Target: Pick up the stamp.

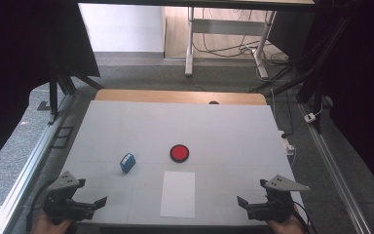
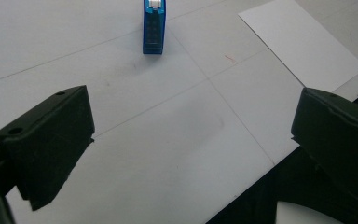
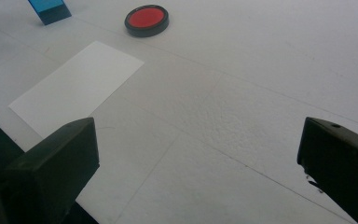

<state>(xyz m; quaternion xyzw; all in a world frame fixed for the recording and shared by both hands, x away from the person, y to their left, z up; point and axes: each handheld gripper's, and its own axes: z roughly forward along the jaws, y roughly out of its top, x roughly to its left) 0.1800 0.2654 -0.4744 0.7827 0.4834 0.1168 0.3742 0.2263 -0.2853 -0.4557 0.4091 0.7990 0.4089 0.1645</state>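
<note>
A white sheet of paper (image 1: 177,193) lies flat on the desk (image 1: 224,131), its long side running away from the person, its near short edge close to the desk's front edge. Everything else is placed here against that sheet.

The left gripper (image 1: 97,204) hovers at the front left corner of the desk, well to the left of the paper, held in a hand (image 1: 46,223) that comes in from the bottom edge. Its jaws stand wide apart with nothing between them; in the left gripper view (image 2: 191,135) bare desk shows across the gap. The right gripper (image 1: 242,202) sits well to the right of the paper, near the front right corner, held by the other hand (image 1: 285,225). Its jaws are likewise spread wide and hold nothing, as the right gripper view (image 3: 198,154) shows.

A small blue box (image 1: 127,162) with a white patch on top stands on the desk just beyond the paper's far left corner, apart from it. In the left gripper view the blue box (image 2: 154,27) lies ahead of the jaws, with the paper (image 2: 303,44) off to the right.

A round red disc with a black rim (image 1: 179,153) rests just beyond the paper's far edge, not touching it, and right of the blue box. The right gripper view shows the disc (image 3: 147,20) past the paper (image 3: 77,88), and the blue box (image 3: 49,10) at the top left.
</note>
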